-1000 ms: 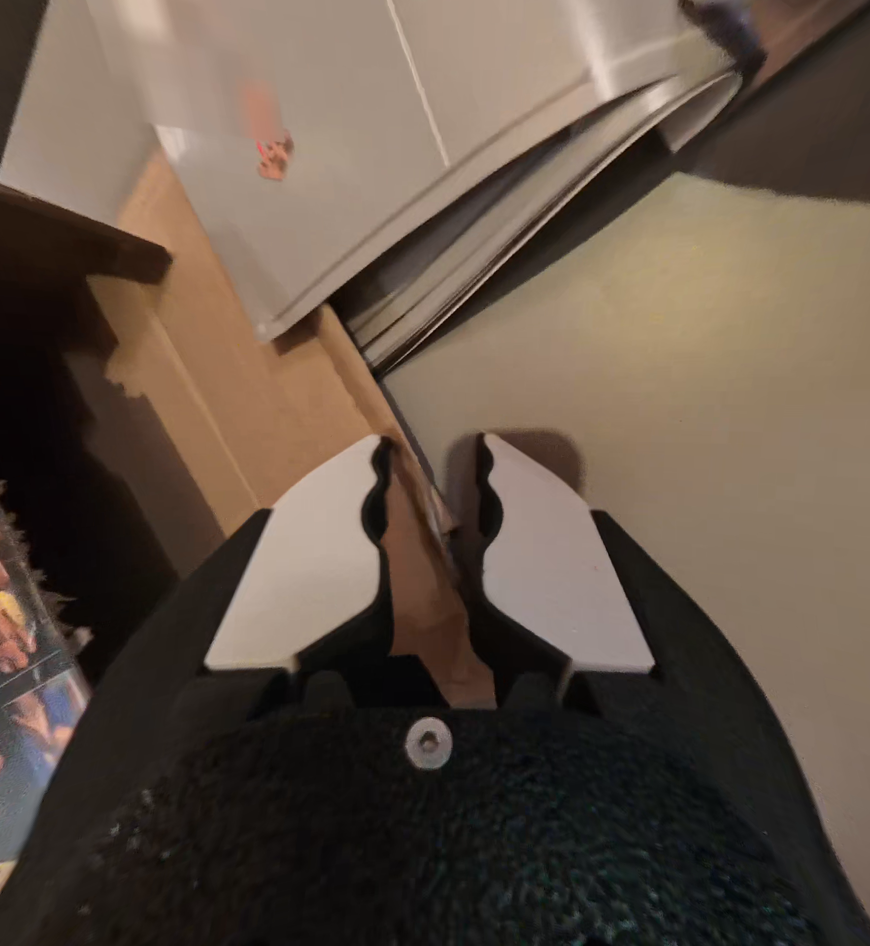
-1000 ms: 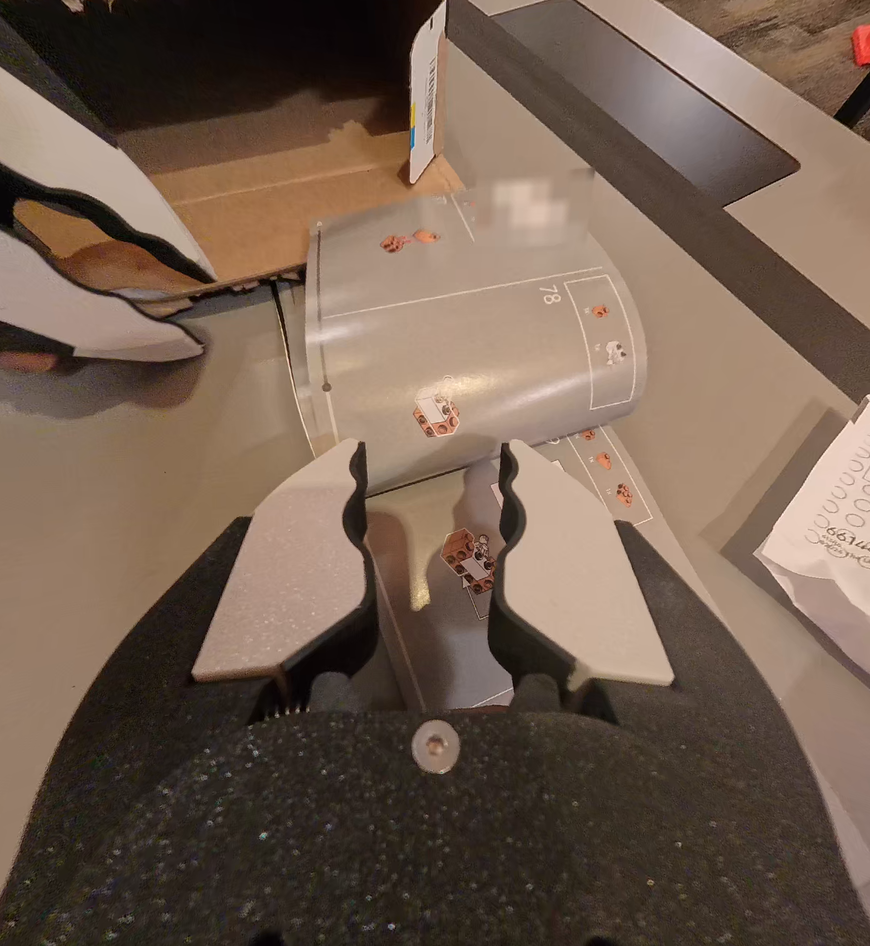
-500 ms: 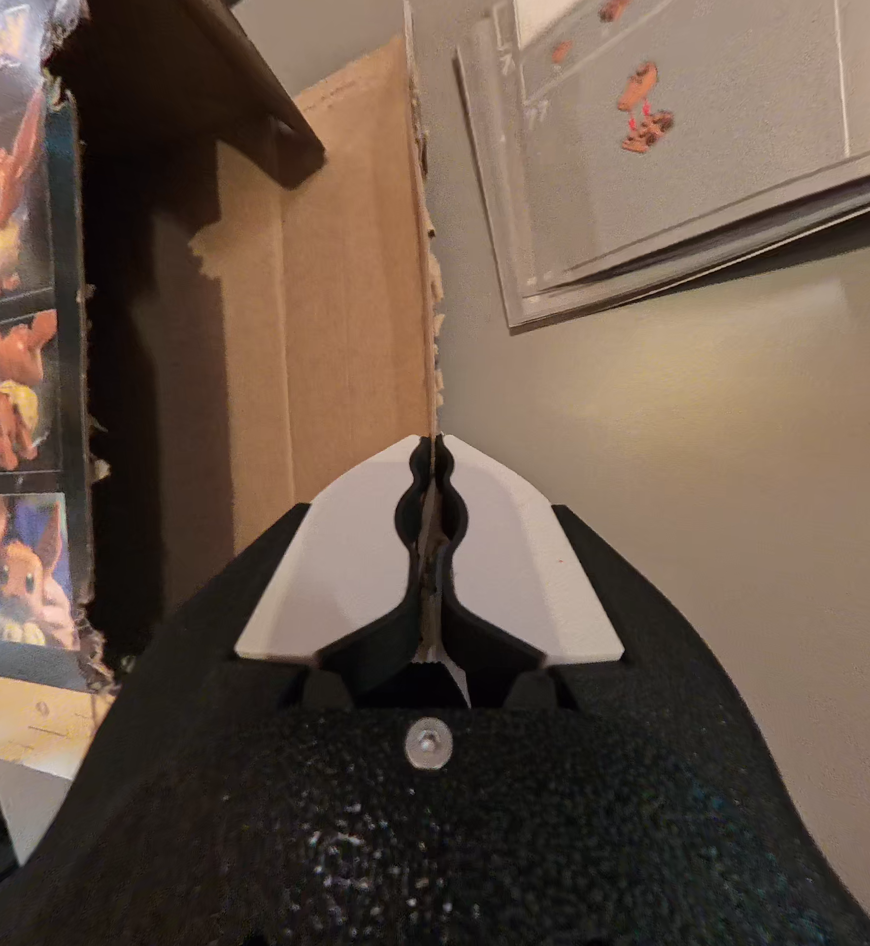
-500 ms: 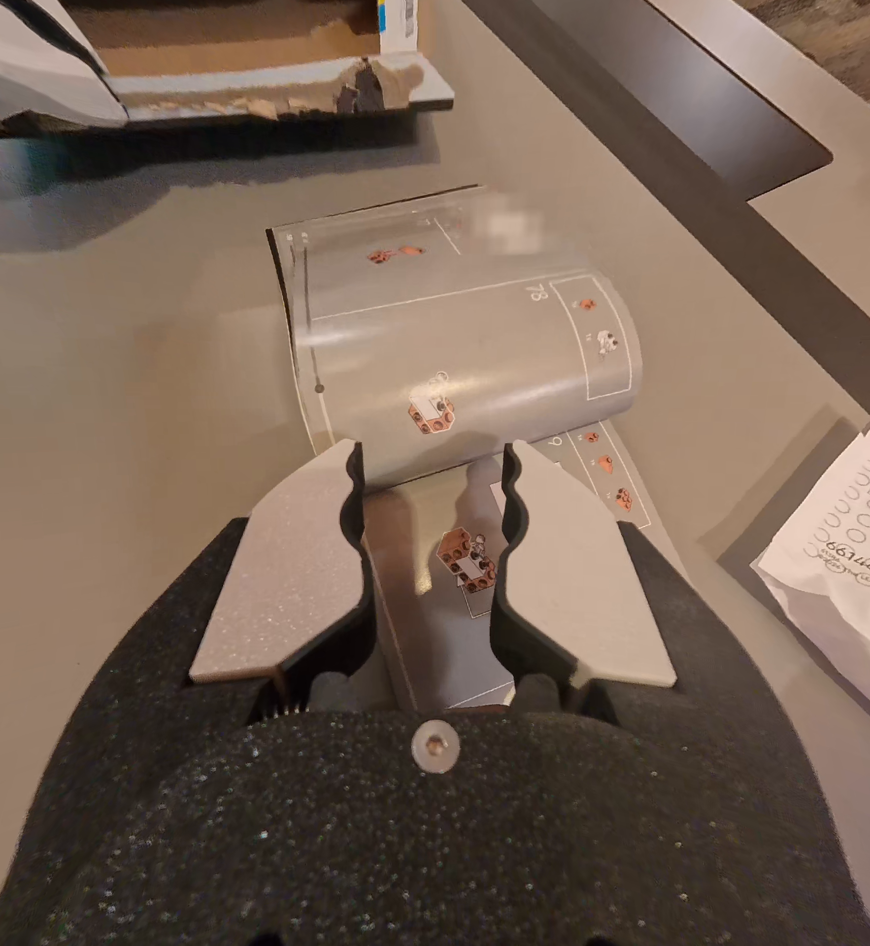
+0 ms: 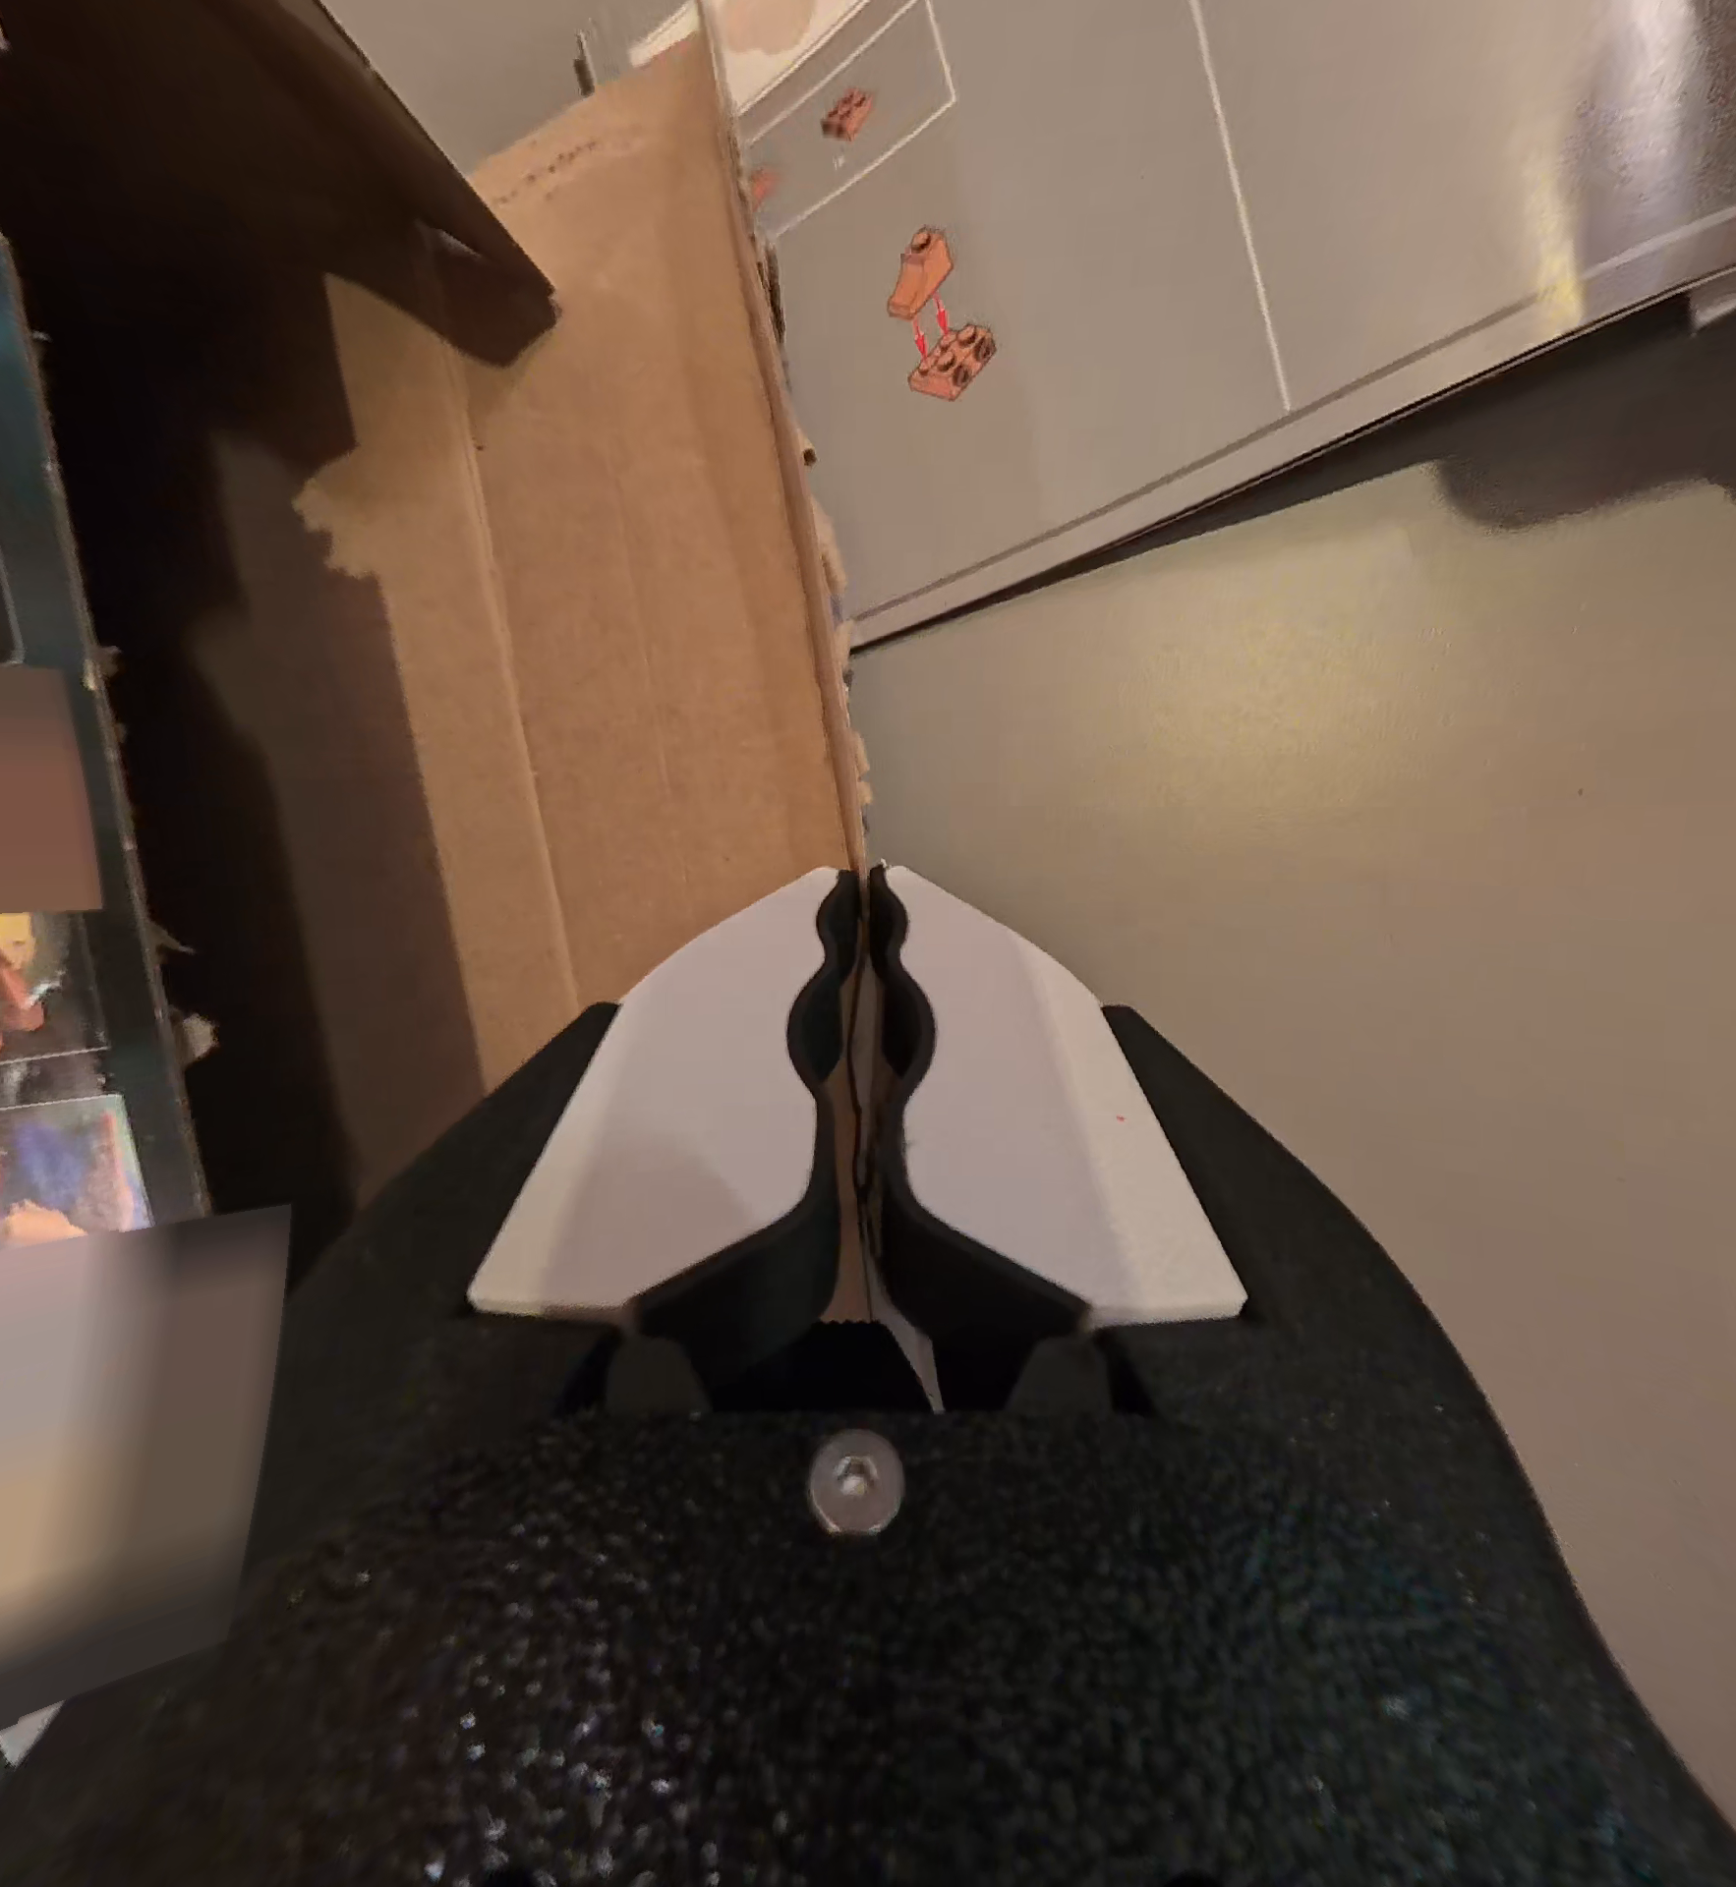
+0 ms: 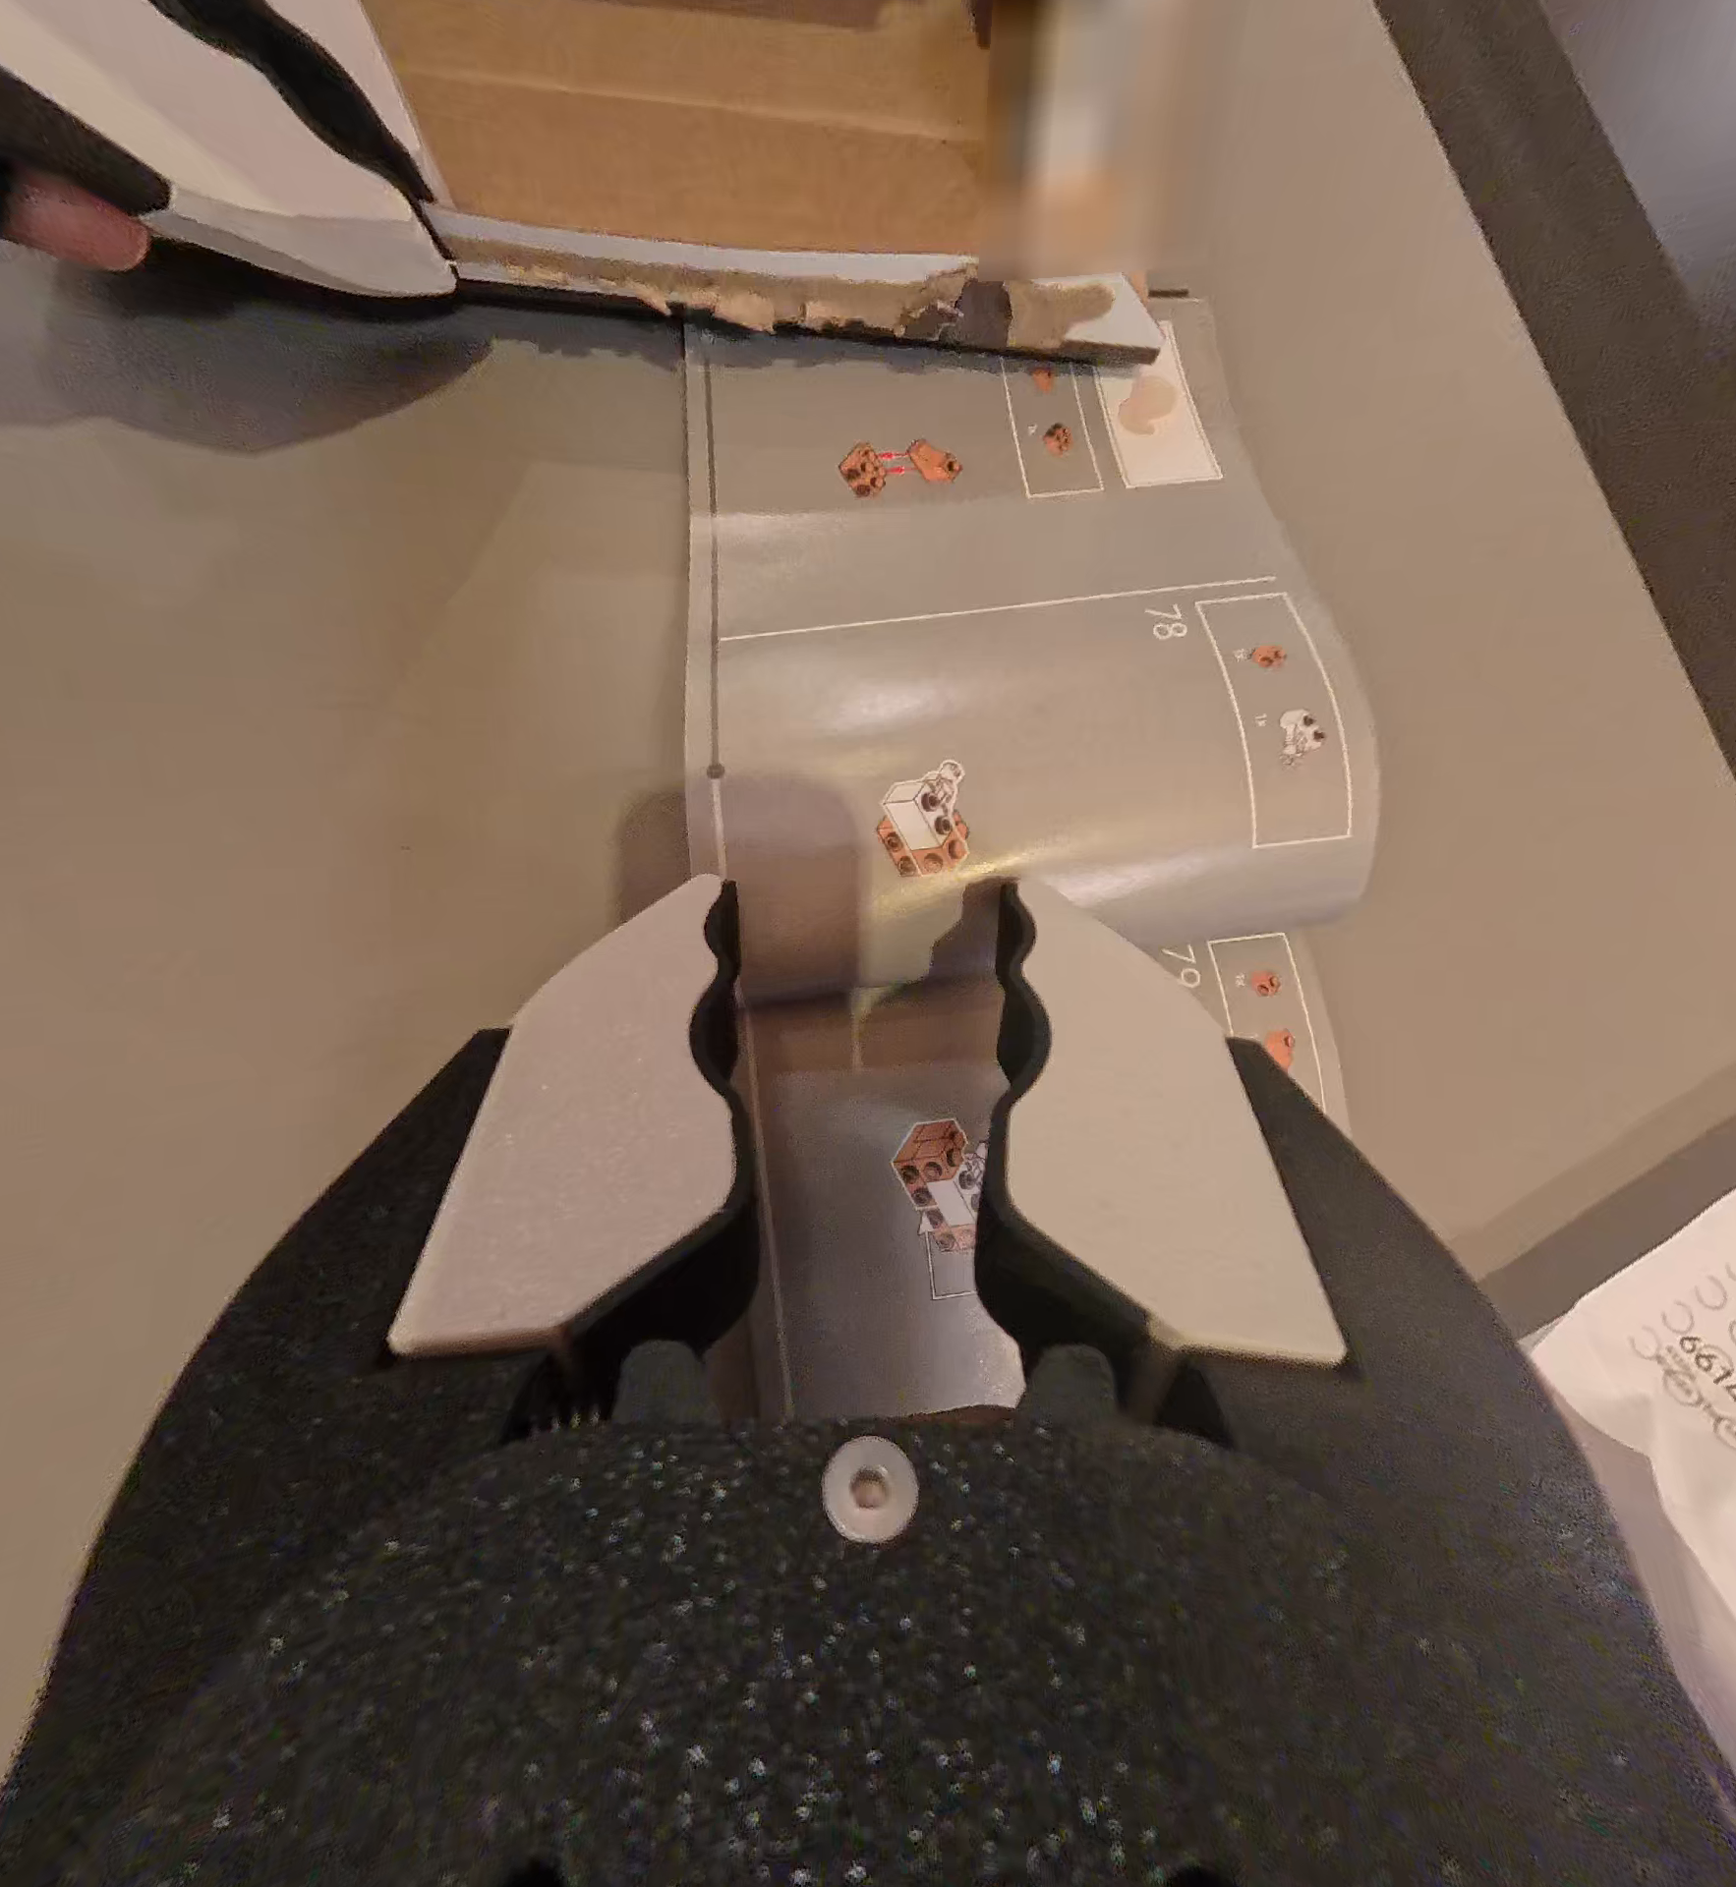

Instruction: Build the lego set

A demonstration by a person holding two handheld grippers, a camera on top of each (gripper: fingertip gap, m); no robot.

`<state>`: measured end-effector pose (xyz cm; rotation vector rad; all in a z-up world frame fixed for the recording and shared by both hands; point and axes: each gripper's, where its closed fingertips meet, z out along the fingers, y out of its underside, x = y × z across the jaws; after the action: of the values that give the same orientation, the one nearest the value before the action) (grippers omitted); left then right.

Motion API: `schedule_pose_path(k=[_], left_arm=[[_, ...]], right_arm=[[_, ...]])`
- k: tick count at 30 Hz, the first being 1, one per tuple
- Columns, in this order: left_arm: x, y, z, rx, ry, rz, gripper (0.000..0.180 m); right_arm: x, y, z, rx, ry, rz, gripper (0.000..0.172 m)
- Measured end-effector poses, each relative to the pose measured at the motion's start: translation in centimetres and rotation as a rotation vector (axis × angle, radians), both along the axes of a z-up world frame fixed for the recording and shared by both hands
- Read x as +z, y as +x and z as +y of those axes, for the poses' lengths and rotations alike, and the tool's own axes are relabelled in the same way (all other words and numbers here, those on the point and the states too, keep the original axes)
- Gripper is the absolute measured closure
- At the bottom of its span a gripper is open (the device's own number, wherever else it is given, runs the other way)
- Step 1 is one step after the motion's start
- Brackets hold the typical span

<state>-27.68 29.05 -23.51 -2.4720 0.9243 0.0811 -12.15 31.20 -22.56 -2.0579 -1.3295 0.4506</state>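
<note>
The left gripper (image 5: 864, 888) is clamped on the torn cardboard box flap (image 5: 639, 633) (box front cut off at frame edge), while the right gripper (image 6: 862, 899) hangs with jaws apart over the curled instruction booklet (image 6: 997, 694) on the grey table (image 6: 282, 766), its lower page partly hidden.

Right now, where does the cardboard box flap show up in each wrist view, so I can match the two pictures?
Left wrist view: the cardboard box flap rises from the centre toward the top, its torn edge clamped between the left tool's closed fingers.
Right wrist view: the flap lies along the top edge, with the left tool at its left end.
Shared landmark: the grey instruction booklet lying open beside the flap.
</note>
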Motion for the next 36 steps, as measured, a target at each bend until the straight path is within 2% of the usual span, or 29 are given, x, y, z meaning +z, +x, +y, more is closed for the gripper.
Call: schedule_pose_path(k=[8, 15, 19, 22, 25, 29, 32, 36], left_arm=[[-0.4, -0.2, -1.9, 0.047, -0.031, -0.015, 0.179], [-1.1, -1.5, -5.1, 0.212, -0.002, -0.064, 0.178], [-1.1, -0.5, -6.8, 0.248, 0.033, -0.082, 0.178], [-1.1, -0.3, -6.9, 0.262, 0.054, -0.081, 0.178], [-0.7, -0.3, -6.5, 0.237, 0.083, -0.028, 0.174], [1.6, 1.6, -5.2, 0.097, 0.175, 0.065, 0.148], [3.5, 3.8, -3.0, -0.008, 0.212, 0.025, 0.148], [0.8, 4.5, -0.9, -0.076, 0.004, 0.004, 0.153]], right_arm=[[-0.2, -0.1, -0.9, 0.069, 0.005, -0.079, 0.122], [-0.2, 0.4, -1.8, 0.079, -0.014, -0.052, 0.132], [-0.3, 0.5, -2.1, 0.087, -0.016, -0.052, 0.128], [-0.3, 0.3, -2.1, 0.090, -0.009, -0.050, 0.126], [-0.3, 0.1, -2.1, 0.090, 0.009, -0.051, 0.125], [-0.4, -0.2, -2.1, 0.098, 0.032, -0.051, 0.121], [-0.4, -0.4, -2.2, 0.098, 0.041, -0.053, 0.120], [-0.4, -0.4, -2.2, 0.097, 0.043, -0.052, 0.120]])
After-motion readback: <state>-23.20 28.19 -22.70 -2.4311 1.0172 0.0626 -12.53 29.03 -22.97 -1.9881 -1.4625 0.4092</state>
